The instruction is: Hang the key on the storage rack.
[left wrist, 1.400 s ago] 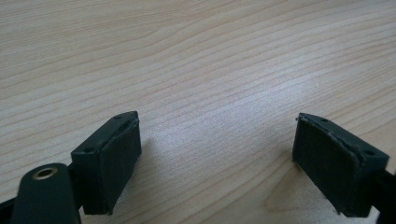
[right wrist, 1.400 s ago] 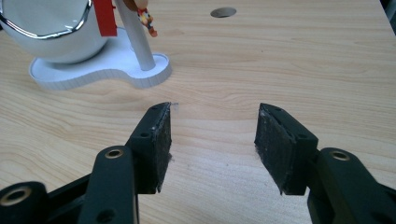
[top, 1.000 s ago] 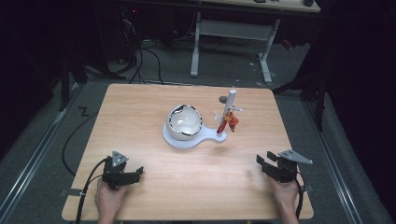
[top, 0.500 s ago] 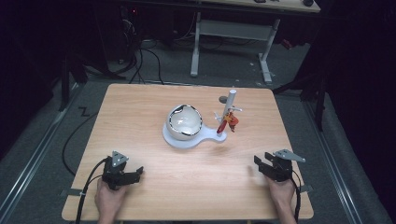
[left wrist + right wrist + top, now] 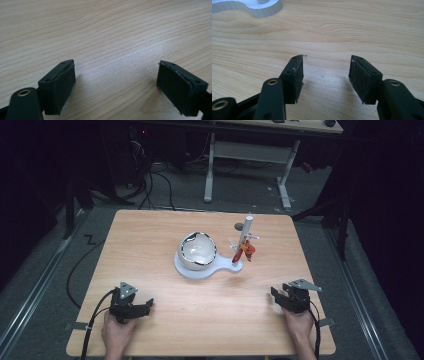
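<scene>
I see two tongs, left tongs [image 5: 145,306] and right tongs [image 5: 276,295], both spread empty over one worktop [image 5: 150,245]; one white bowl [image 5: 198,250] sits mid-worktop.

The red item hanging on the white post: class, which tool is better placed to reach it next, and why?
Probably the right tool. The red item hangs on the post right of the bowl, on that tool's side. The left tool would have to cross past the bowl.
</scene>
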`<act>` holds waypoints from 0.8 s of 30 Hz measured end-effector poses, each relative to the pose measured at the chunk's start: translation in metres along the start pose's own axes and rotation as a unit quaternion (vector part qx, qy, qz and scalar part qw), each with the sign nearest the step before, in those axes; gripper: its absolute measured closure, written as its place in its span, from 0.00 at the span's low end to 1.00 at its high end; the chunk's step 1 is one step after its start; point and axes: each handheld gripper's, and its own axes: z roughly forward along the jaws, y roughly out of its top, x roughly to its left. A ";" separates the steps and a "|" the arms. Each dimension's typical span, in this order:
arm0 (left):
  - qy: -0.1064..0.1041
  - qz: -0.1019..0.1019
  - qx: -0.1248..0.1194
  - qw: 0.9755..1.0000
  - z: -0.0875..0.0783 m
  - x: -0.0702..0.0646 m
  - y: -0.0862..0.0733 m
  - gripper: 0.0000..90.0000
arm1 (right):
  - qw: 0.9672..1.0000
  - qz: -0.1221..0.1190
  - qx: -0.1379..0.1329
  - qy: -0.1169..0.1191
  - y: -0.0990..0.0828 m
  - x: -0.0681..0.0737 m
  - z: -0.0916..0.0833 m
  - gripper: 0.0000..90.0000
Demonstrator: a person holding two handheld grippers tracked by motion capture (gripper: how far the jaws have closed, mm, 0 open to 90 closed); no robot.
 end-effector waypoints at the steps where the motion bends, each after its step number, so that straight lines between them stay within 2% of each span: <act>1: 0.000 0.000 0.000 1.000 0.000 0.000 0.000 0.18 | 1.000 0.000 -0.001 -0.002 0.000 0.000 0.000 0.51; 7: 0.000 0.000 0.000 1.000 0.000 0.000 0.000 0.18 | 1.000 -0.009 0.005 -0.008 0.000 -0.001 0.001 0.51; 8: 0.000 0.000 0.000 1.000 0.000 0.000 0.000 0.18 | 1.000 -0.003 0.010 -0.010 0.000 0.000 0.001 0.51; 11: 0.000 0.000 0.000 1.000 0.000 0.000 0.000 0.18 | 1.000 -0.005 0.020 -0.016 0.001 0.000 0.002 0.50; 13: 0.000 0.000 0.000 1.000 0.000 0.000 0.000 0.18 | 0.999 -0.015 0.033 -0.022 0.002 0.001 0.005 0.49; 24: 0.000 0.000 0.000 1.000 0.000 0.000 0.000 0.18 | 0.999 -0.007 0.035 -0.025 0.002 0.002 0.006 0.46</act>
